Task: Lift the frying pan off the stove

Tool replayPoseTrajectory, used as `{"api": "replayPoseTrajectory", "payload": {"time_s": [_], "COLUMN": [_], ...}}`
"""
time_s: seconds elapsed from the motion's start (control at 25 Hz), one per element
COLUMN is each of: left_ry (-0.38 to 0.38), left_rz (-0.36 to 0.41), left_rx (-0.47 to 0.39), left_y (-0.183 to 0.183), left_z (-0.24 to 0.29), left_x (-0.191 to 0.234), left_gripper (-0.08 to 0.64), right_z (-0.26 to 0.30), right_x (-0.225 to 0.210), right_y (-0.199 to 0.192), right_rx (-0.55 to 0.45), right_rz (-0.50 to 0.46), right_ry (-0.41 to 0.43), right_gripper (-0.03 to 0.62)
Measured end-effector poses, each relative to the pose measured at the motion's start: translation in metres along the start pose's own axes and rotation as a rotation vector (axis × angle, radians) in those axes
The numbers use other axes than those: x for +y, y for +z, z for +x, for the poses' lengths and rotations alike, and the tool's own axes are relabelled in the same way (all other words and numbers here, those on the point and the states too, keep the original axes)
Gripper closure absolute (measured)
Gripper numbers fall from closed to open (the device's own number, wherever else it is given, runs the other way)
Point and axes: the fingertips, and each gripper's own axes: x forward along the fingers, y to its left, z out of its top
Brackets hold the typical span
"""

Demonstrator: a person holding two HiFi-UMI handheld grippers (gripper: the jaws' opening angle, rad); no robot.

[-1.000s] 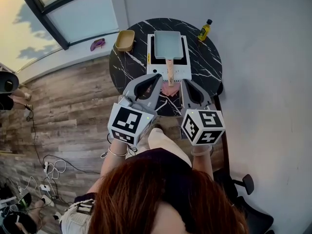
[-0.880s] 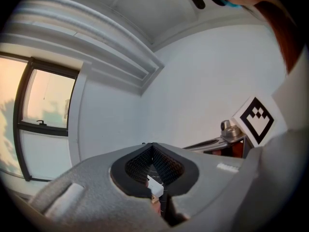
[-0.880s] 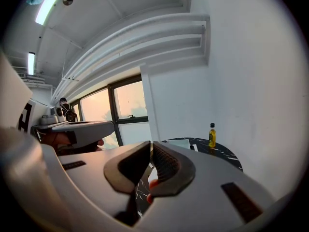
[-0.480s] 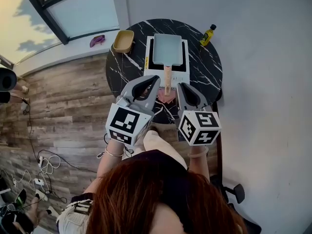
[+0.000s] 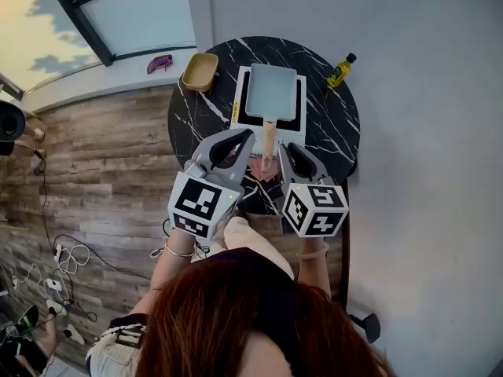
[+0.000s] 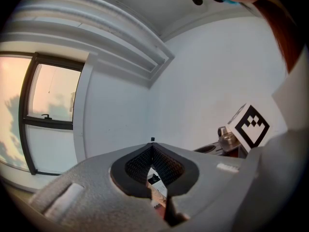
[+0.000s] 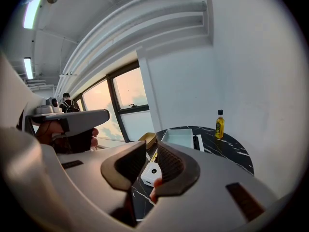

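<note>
The flat grey square frying pan (image 5: 271, 91) sits on the white stove (image 5: 240, 100) on the round black worktop (image 5: 330, 120). It looks stiff and a bit heavy, so hold its wooden handle (image 5: 268, 136). Both claws have come closer to it. The left claw (image 5: 250, 133) is clenched and empty. The right claw (image 5: 284, 148) has just been opening and is empty.

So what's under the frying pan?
The frying pan sits on a white stove with a black top, on the marble table. The cooking surface directly beneath the pan is covered.
</note>
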Motion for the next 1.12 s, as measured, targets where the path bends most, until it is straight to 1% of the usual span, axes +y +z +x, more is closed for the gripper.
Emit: {"api": "replayPoseTrajectory", "payload": {"time_s": [0.48, 1.12], "left_ry": [0.038, 0.044], "left_rz": [-0.008, -0.017], "left_rx": [0.011, 0.036], "left_y": [-0.004, -0.014], "left_z": [0.022, 0.046], "left_x": [0.021, 0.037], "left_gripper": [0.548, 0.548], "right_z": [0.041, 0.087], "right_x": [-0.017, -0.035], "right_y": [-0.016, -0.043], "right_rx": [0.082, 0.183], "right_rz": [0.020, 0.071], "right_ry": [0.035, 0.048], "right_gripper": [0.473, 0.425]}}
